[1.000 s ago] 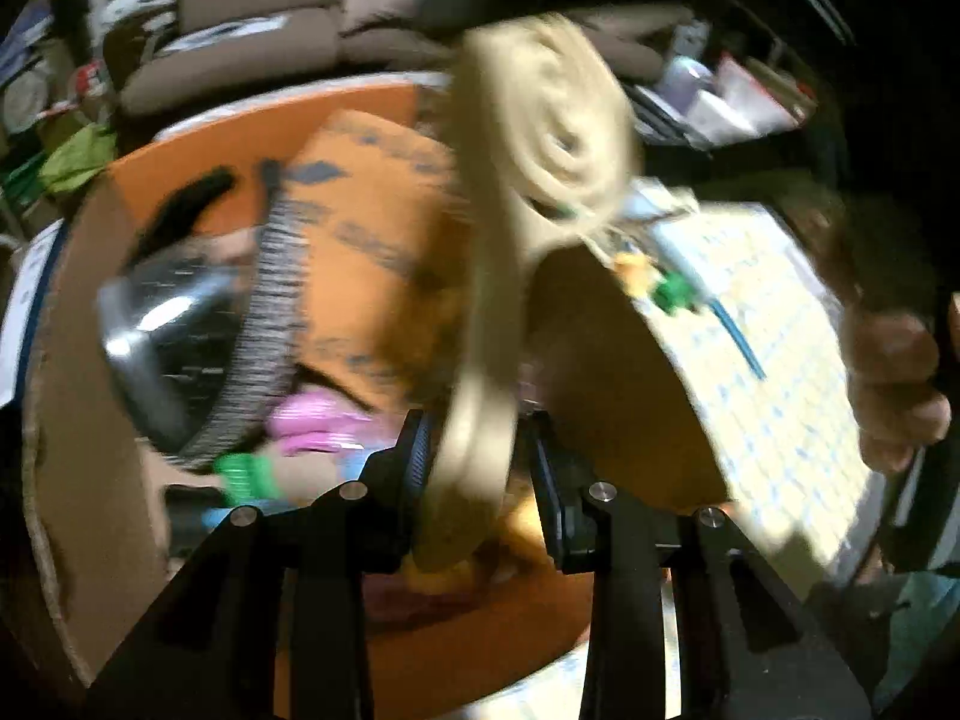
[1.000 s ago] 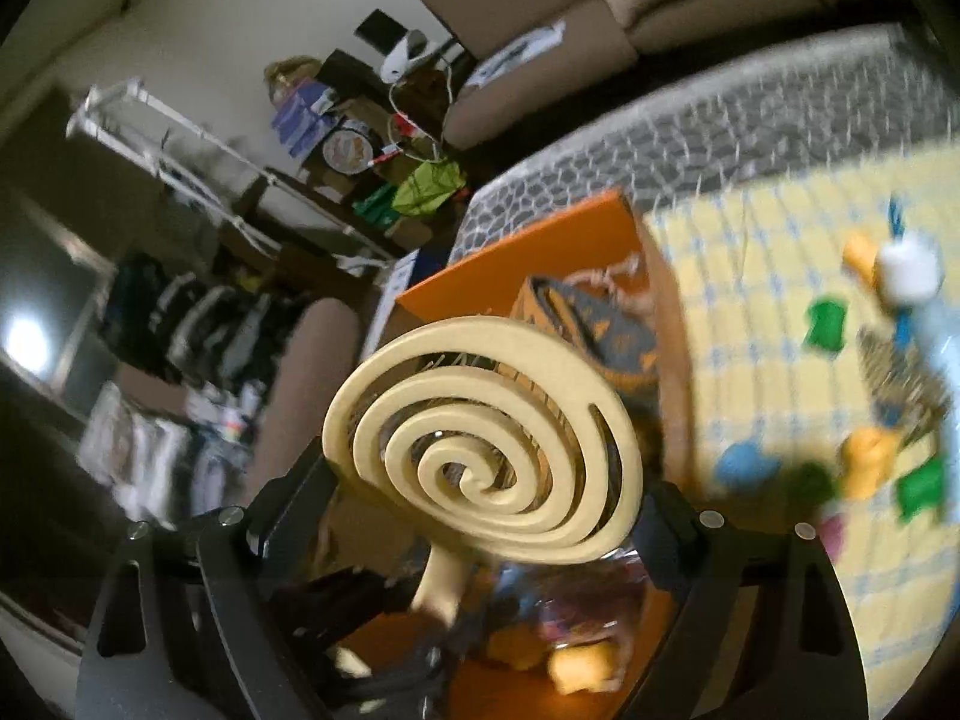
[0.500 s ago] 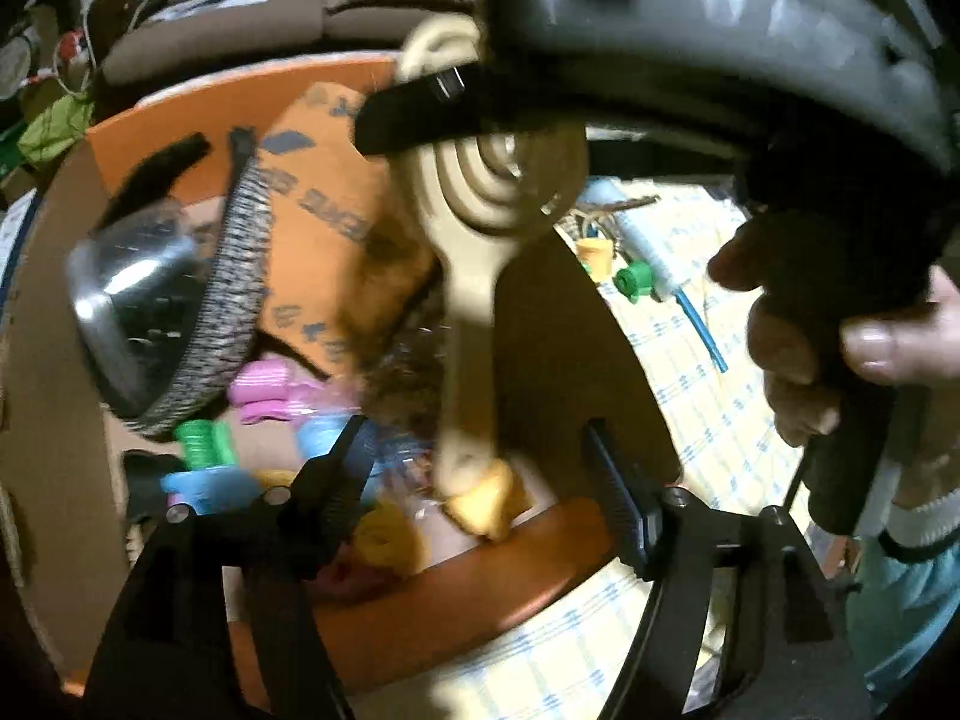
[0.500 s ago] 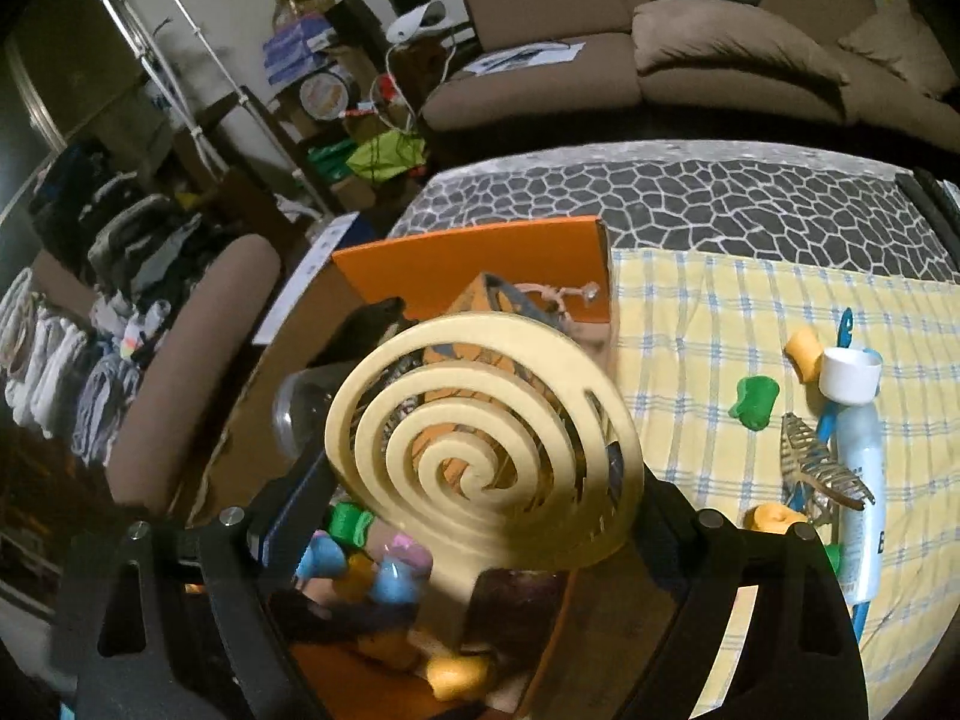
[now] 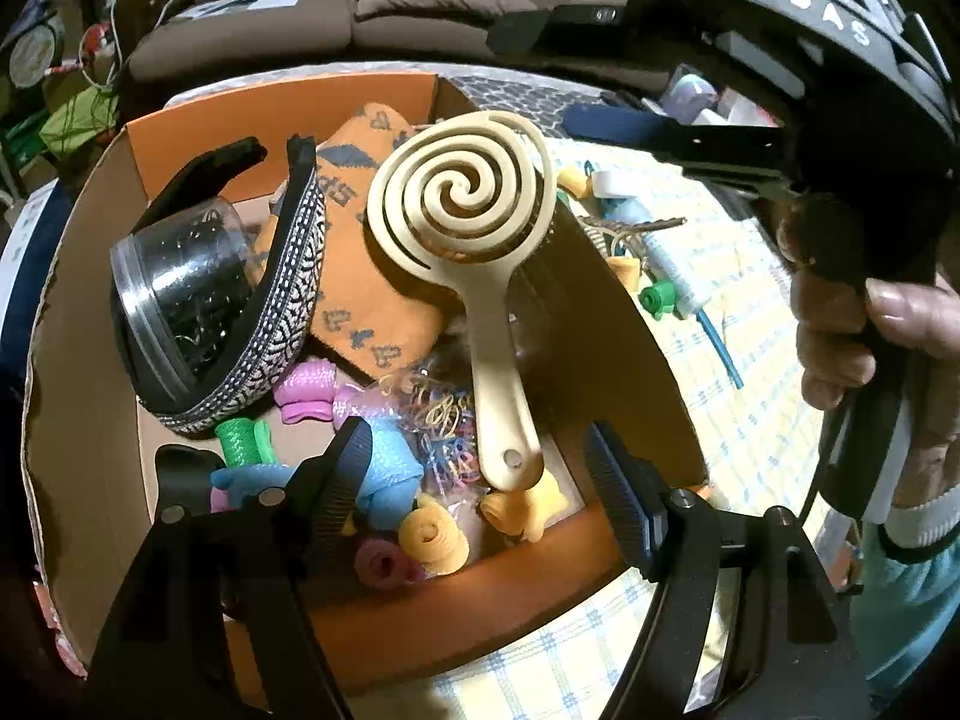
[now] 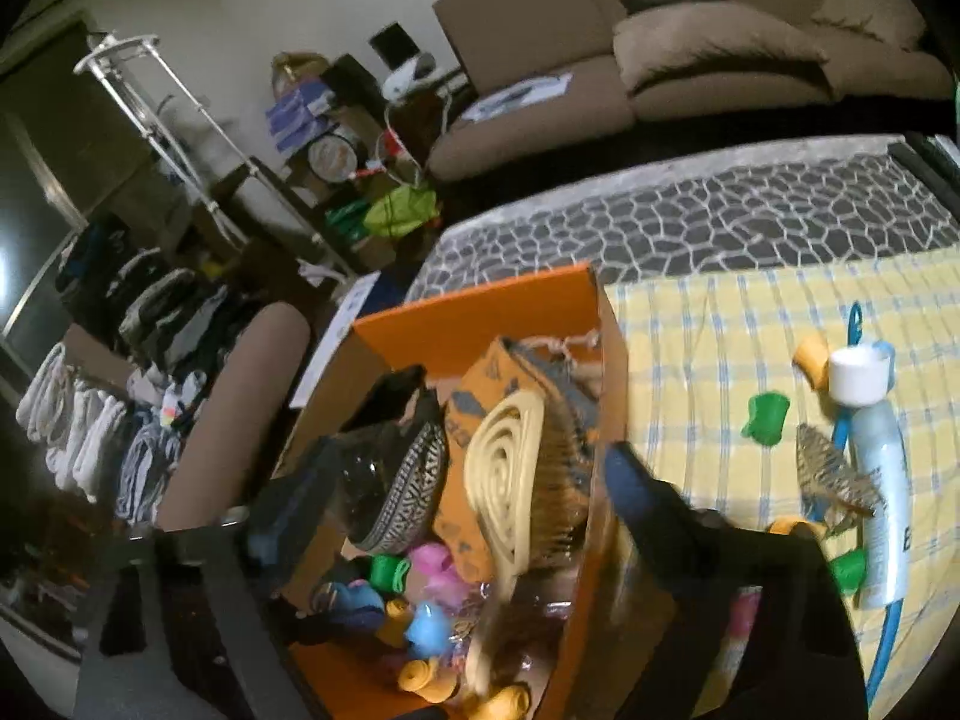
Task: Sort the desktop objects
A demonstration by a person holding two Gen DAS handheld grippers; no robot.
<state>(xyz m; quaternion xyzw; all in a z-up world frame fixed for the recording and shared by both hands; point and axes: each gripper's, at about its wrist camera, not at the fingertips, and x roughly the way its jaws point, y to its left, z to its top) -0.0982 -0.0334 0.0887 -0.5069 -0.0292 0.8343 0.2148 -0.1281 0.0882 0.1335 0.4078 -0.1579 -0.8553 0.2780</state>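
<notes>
Released from both tongs, now wide, spiral brush (image 5: 474,252) lies in orange box (image 5: 288,96) among curlers (image 5: 429,534).

lived-in home, living room. brown sofa (image 6: 690,54) with cushions along the back wall, clothes rack (image 6: 120,324) hung with garments at left, cluttered shelf (image 6: 336,138) of household odds, checked yellow tablecloth (image 6: 720,360) on the table.

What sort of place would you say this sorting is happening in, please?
Most likely a lived-in home living room: a brown fabric sofa stands behind, folded clothes are piled on shelves, and the orange cardboard box sits on a yellow checked cloth.
</notes>
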